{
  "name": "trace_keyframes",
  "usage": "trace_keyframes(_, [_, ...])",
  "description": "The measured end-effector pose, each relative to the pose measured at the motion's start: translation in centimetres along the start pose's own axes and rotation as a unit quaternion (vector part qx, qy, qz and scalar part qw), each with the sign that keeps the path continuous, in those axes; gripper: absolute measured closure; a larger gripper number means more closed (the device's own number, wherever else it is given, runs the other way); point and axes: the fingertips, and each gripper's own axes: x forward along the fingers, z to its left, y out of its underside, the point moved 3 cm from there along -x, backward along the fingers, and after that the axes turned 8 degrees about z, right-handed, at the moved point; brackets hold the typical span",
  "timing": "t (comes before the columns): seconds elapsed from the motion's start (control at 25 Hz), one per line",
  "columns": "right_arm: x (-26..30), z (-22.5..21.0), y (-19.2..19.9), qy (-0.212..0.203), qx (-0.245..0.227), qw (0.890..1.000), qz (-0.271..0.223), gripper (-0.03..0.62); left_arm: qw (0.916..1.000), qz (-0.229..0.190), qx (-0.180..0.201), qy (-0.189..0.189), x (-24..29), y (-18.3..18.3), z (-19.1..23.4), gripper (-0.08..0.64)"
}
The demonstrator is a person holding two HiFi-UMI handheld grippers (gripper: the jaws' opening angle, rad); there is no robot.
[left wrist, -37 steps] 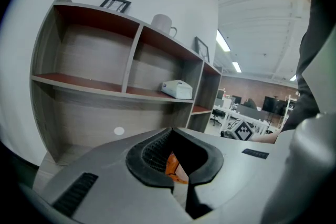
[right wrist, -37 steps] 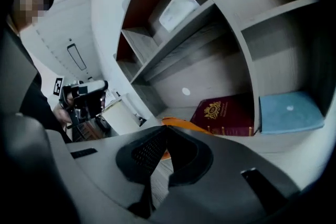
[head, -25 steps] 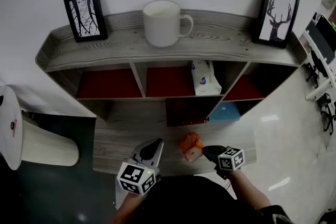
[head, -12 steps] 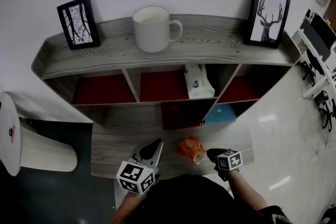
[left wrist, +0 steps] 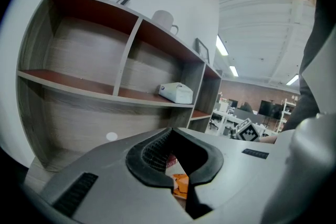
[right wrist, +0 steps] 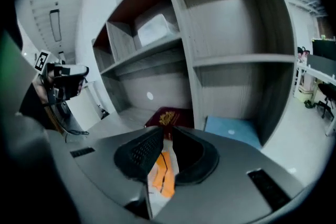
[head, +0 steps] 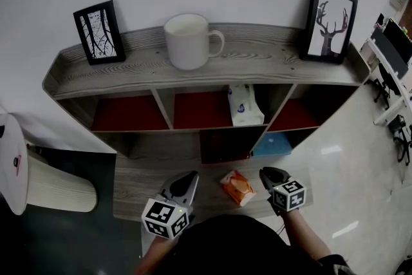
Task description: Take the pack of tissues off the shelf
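The pack of tissues (head: 245, 105), white with blue print, lies in the middle compartment of the shelf's (head: 129, 67) upper row, toward its right side, and neither claw touches it. On the shelf top stand a white mug (head: 188, 42) in the middle, a framed picture of bare trees (head: 100, 32) at the left end and a framed picture of a deer (head: 333, 21) at the right end. In the lower row a dark red book (head: 225, 145) lies flat in the middle compartment. A flat blue thing (head: 273, 143) lies in the compartment to its right, past the divider. The bottom board (head: 148, 177) juts forward, and an orange packet (head: 237, 187) lies on it between the two claws. The left claw (head: 191, 175) is low over the board, left of the packet, with its jaws together and nothing gripped. The left gripper view shows the packet only through the slit under the tips. The right claw (head: 265, 172) is just right of the packet and apart from it, aimed at the dark red book. Its jaws are also together and hold nothing; the orange packet shows below them in the right gripper view. Both claws are well short of the tissues
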Motion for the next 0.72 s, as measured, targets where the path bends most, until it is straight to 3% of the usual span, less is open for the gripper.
trace_keyframes(0.12, [-2.4,2.1,-5.6,-0.015,-0.059,0.996,-0.064,0.571,1.0,-0.002,0.005,-0.003,-0.4,-0.6,0.1,0.546])
trace_keyframes(0.36, [-6.9,5.2,-14.1,-0.01,-0.18,0.971,-0.157,0.571,0.9995,-0.016,0.026,-0.001,-1.4,-2.3,-0.4,0.546])
trace_keyframes(0.72, [-9.2,8.0,-18.1,-0.037,-0.219,0.955,-0.198,0.511,0.9952,-0.057,0.079,0.004,-2.9,-6.2,-2.0,0.546])
